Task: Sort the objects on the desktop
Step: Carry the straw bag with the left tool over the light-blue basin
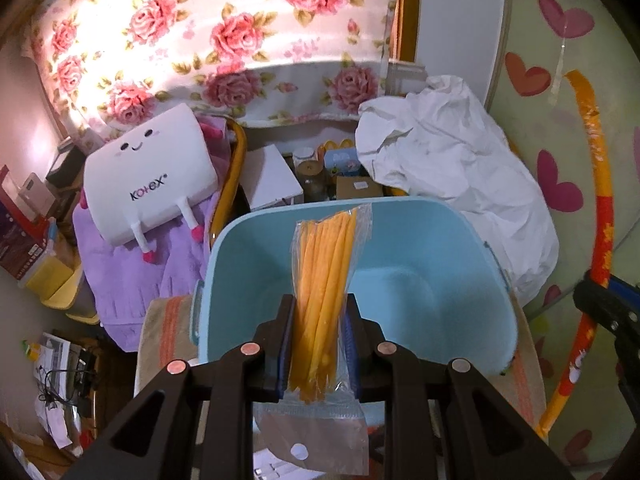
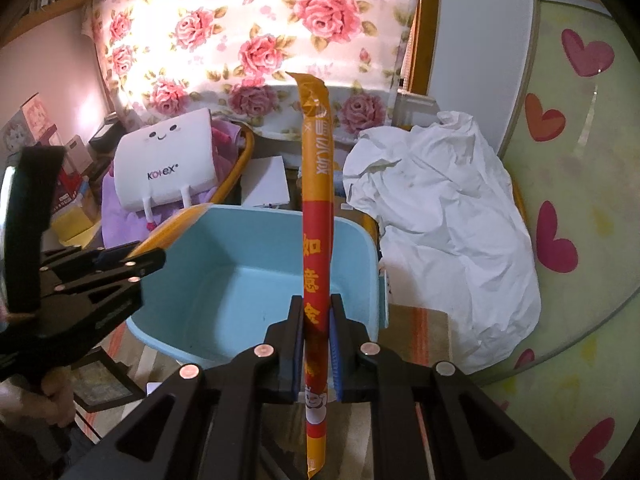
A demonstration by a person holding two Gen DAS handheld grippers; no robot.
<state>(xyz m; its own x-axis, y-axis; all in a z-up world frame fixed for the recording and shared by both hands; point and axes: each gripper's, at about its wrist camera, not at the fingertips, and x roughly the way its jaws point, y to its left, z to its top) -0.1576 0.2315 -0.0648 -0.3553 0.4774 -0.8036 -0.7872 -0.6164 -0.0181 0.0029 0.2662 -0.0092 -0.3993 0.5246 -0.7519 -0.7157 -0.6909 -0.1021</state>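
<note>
Behind blue bin (image 1: 400, 248), pillow (image 1: 148, 176) reads "Kotex".

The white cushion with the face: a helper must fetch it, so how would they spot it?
Find the rose-patterned curtain; below it, behind the blue tub, lies a purple blanket. On it rests the white cushion, alone in having a smiling face and dangling pink-tipped legs.

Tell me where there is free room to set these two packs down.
The light blue bin is bare inside, walls and floor. Behind its far rim it is crowded: white pillow, boxes and jars. On the side of the heart-patterned table, crumpled white cloth fills the space.
</note>
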